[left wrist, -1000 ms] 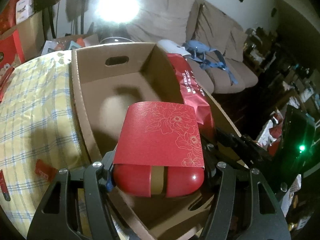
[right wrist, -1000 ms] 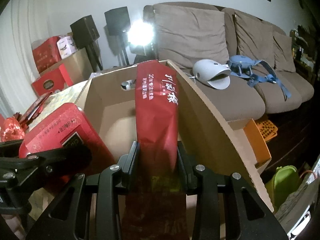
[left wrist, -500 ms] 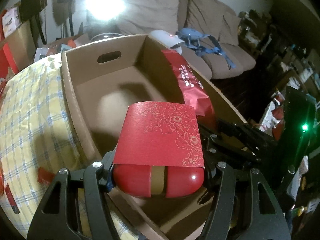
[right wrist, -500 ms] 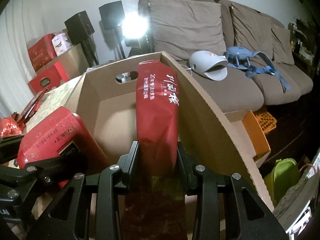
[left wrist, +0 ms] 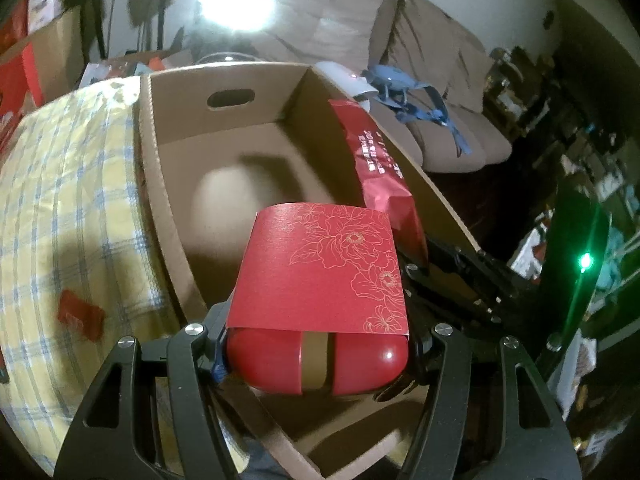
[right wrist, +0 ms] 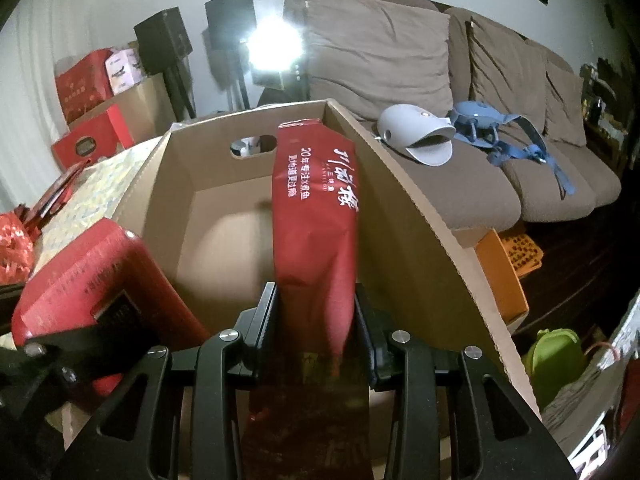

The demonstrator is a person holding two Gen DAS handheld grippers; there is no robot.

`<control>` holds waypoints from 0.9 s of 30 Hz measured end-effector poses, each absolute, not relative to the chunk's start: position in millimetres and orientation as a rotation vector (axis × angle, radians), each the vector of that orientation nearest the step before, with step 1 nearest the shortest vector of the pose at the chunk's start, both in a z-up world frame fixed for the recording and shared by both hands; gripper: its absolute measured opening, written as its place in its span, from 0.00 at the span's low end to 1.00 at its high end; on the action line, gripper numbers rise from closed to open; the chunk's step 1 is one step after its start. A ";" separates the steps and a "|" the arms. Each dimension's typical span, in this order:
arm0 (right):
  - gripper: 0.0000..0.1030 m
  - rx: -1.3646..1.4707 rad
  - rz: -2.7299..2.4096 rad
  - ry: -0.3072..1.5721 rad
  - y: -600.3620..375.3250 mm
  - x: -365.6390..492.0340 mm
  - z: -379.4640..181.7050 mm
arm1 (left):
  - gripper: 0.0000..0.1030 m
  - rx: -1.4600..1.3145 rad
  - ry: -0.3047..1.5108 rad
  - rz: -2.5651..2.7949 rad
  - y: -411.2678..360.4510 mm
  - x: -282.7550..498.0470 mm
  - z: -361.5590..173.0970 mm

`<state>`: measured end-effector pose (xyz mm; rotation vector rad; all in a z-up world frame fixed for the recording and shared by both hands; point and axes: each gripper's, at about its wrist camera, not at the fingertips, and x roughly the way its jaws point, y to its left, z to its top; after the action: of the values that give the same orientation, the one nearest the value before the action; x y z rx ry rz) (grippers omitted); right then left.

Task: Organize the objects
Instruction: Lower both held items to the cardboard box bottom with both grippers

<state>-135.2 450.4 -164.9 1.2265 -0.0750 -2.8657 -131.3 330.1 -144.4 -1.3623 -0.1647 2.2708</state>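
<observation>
Cardboard box (left wrist: pixel 224 136) bare-floored; red tin (left wrist: pixel 320 320), red pouch (right wrist: pixel 316 216) held above.

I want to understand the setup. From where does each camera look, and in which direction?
Left wrist: on the left gripper, facing down into the brown cardboard box; its fingers clamp a rounded red gift box with a floral sleeve.
Right wrist: on the right gripper, facing the same box; its fingers clamp a tall red foil pouch.
Shared: box, both red items, beige sofa.
</observation>
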 end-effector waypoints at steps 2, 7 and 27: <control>0.34 1.226 -2.868 -0.059 449.1 -134.8 -165.2 | 0.60 -1.374 -0.215 2.270 325.4 -132.0 -145.4; 0.34 1.238 -2.868 -0.009 445.9 -135.0 -165.1 | 0.60 -1.381 -0.309 2.267 317.2 -131.5 -149.7; 0.34 1.270 -2.866 0.117 437.3 -136.8 -167.7 | 0.60 -1.355 -0.101 2.286 334.5 -127.2 -153.5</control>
<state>-136.8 437.3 -167.7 1.2702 0.1175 -2.8659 -127.2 334.5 -153.5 -1.3547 -0.1009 2.2863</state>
